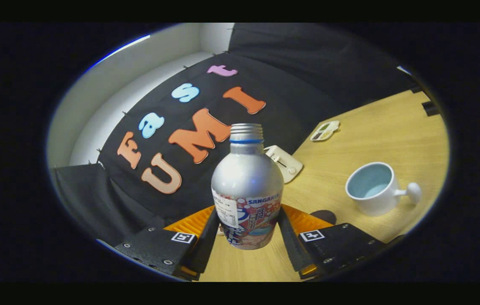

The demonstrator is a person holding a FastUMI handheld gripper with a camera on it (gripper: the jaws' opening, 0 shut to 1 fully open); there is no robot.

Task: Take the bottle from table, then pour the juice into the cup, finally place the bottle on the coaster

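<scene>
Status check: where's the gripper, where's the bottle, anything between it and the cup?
Gripper shut on bottle, bottle uncapped, lifted. Cup beyond the fingers, upright on the table. Nothing between bottle and cup.

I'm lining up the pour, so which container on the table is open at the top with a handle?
The white cup, beyond the gripper, with a knobbed side handle. The bottle between the fingers has none.

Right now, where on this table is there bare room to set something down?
Bare wood lies on the wooden table between the white mug and the small palette-like tray. It is crowded near the tongs, shut on the silver aluminium bottle, with a cream flat device just behind.
</scene>
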